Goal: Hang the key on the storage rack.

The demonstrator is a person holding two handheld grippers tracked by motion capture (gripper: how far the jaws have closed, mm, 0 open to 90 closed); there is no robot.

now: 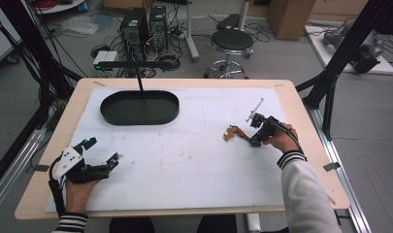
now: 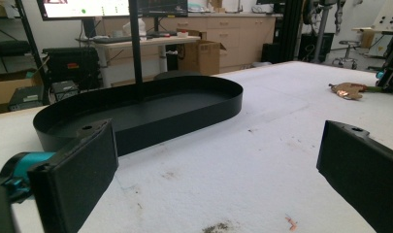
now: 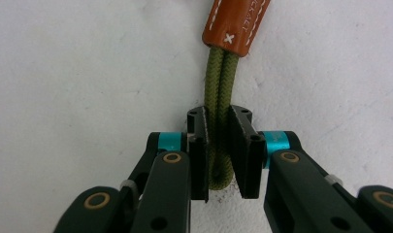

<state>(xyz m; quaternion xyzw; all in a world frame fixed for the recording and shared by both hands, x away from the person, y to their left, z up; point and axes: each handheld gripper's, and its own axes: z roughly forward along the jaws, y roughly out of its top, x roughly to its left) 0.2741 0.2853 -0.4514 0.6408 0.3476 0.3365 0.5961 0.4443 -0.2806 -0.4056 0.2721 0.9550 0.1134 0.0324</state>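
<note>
Covering the wooden table [image 1: 39, 194], a stained white mat [image 1: 194, 145] holds a black oval tray [image 1: 139, 108] upper left. Right gripper [image 3: 218, 145] clamps the olive cord loop [image 3: 218, 82] centre-right; left gripper [image 1: 103, 151] gapes wide, lower left. Computers and a stool [image 1: 231, 43] clutter the floor.

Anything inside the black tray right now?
No objects lie on the visible floor of the tray; the left gripper view shows bare black floor. Its near wall hides the strip just behind it, and a black post crosses the view.
</note>
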